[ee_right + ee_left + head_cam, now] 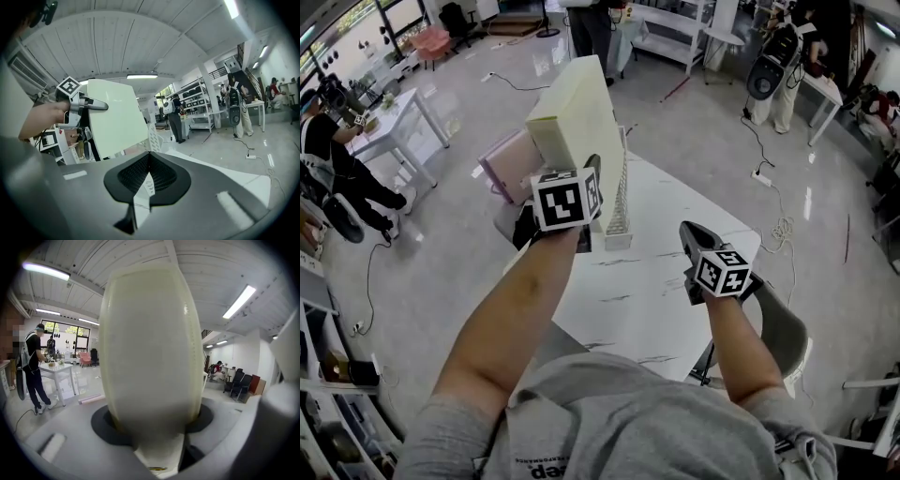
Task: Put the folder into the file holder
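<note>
Cream folder (147, 348) — between left tongs (586, 173)

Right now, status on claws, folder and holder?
Left claw shut on pale yellow box folder, held aloft. Right claw shut, empty. White mesh file holder upright on white marbled table, folder not yet in. Nothing seen between them.

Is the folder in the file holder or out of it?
Out. The left gripper clamps the folder up in the air, next to the white file holder standing on the table.
</note>
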Tool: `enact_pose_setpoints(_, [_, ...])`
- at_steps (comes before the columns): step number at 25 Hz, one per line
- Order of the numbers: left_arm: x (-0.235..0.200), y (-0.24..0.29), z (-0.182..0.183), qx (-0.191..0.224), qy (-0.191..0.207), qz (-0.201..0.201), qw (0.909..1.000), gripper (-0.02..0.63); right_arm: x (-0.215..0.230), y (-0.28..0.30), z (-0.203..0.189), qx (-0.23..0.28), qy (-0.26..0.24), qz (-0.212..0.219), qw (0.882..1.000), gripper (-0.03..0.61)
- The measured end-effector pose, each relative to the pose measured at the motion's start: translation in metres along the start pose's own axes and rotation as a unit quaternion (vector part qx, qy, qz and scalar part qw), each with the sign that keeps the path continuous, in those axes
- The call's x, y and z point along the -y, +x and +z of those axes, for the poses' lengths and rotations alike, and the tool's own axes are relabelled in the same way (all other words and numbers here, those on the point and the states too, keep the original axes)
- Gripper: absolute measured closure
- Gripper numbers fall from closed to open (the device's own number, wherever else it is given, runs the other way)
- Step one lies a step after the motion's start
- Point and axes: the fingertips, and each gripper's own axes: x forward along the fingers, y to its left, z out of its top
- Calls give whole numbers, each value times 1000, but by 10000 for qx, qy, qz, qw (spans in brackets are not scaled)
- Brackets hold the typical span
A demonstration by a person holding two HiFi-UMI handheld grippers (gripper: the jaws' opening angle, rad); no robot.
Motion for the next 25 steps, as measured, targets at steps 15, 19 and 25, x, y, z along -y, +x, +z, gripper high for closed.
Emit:
enact_pose_setpoints(15, [19,37,-37,190,128,261,9994,293,15,-28,-26,-235,104,-256,9993,575])
enact_pose_setpoints(19, [20,46,-50,321,6,326,9990,290,18,-34,-38,-315,134,-327,9989,575])
enact_pose_setpoints(25, [24,58,-58,520,-255,339,9977,290,26,-46,-54,-393,225,-460,9979,575])
